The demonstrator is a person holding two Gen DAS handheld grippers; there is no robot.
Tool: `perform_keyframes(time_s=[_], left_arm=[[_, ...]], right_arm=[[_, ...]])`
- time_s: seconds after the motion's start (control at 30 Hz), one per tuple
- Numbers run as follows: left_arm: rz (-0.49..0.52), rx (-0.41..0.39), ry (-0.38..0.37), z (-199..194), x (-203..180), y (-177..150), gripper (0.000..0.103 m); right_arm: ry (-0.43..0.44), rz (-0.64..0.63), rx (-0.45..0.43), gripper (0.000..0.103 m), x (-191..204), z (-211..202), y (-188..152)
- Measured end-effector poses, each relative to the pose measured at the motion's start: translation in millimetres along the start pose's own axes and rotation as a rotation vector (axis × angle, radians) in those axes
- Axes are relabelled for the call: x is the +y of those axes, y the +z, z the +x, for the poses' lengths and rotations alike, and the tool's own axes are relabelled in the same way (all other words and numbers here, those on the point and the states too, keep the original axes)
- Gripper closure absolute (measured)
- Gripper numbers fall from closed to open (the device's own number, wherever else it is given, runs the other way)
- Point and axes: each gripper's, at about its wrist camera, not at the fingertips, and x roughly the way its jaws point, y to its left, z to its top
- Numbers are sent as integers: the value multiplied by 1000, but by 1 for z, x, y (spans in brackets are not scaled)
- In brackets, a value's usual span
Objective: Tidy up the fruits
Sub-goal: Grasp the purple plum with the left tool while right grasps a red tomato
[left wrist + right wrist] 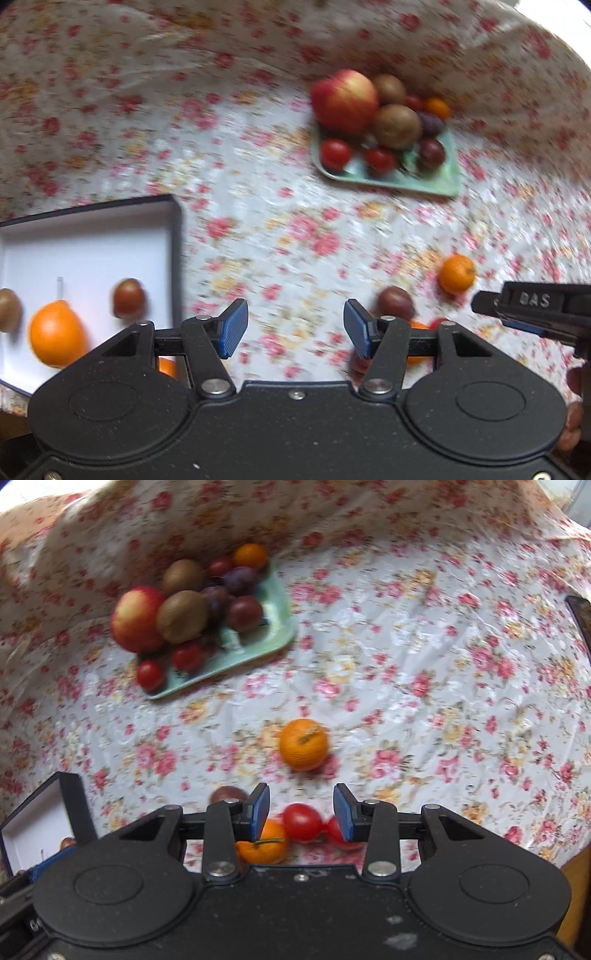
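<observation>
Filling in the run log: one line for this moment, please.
left gripper: open, empty | right gripper: open over tomato | box: three fruits | tray: piled

Whole tabletop is covered in a shiny floral tablecloth, white with pink and yellow roses, pretty crinkled and bunched up at the back where it rises like a backdrop. A dark framed thing pokes in at the right edge, can't tell what. Bare wood corner shows lower right.
</observation>
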Motion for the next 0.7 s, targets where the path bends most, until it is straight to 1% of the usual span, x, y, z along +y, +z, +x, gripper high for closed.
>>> perform_keyframes(time_s=[0.13,0.2,0.3,0.4,0.43,0.5,0.6,0.7], left_arm=[[68,57,-33,15,-30,-8,42],[101,83,-32,23,-40,-13,42],[117,106,-28,33,-47,-18,43],[114,122,-30,41,-50,-20,44],[115,125,-29,42,-51,-21,44],[124,135,-22,46,-55,-23,49],[126,154,-7,53,-57,-25,52],[103,162,-3,59,-54,-25,53]], right_arm=[[-31,48,46,62,-26,11,5],[-36,79,73,62,-40,18,7],[-23,115,109,62,-53,24,7],[-7,132,134,62,-56,26,6],[-1,135,135,62,-56,26,5],[10,128,130,62,-56,23,4],[13,107,123,62,-51,21,2],[12,98,130,62,-49,24,0]])
